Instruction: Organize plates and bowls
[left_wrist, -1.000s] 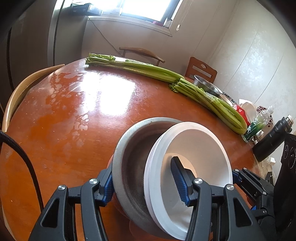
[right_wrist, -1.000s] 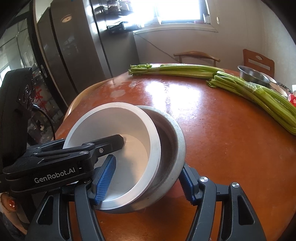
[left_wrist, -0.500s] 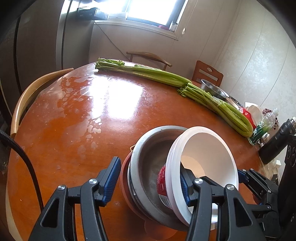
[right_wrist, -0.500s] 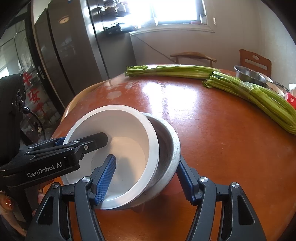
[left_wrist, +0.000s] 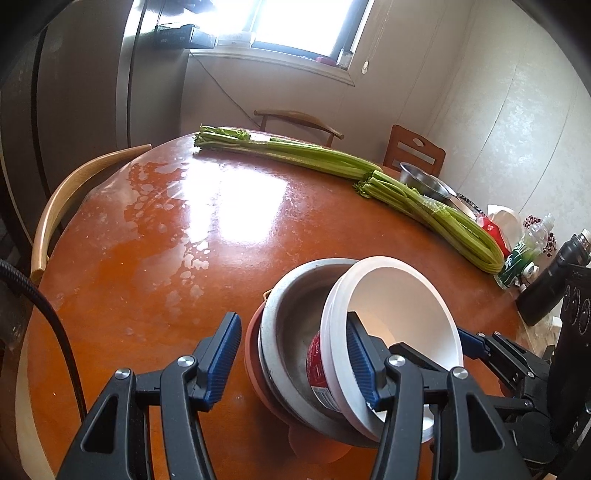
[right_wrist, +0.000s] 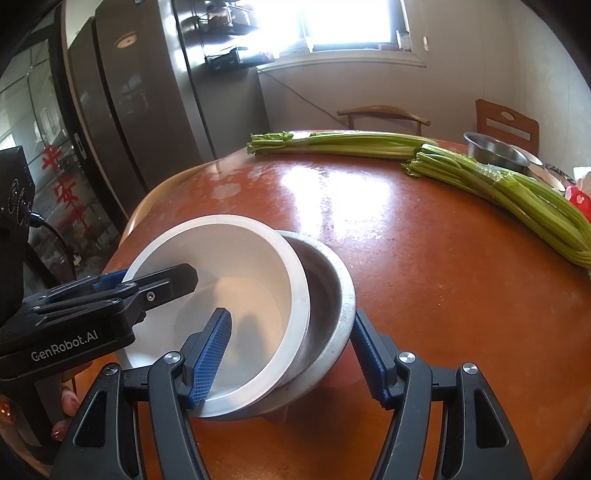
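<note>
White plastic bowl (left_wrist: 395, 314) tilts inside a dull round metal bowl (left_wrist: 291, 325) — both claws, left (left_wrist: 291, 354) and right (right_wrist: 291, 358), released; base hidden.

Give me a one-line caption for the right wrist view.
Right gripper open astride white bowl tilted inside metal bowl on table.

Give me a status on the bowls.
Left gripper open, one finger in white bowl. Right gripper open, straddling both bowls. White bowl tilted inside metal bowl. Celery lies apart, beyond them.
</note>
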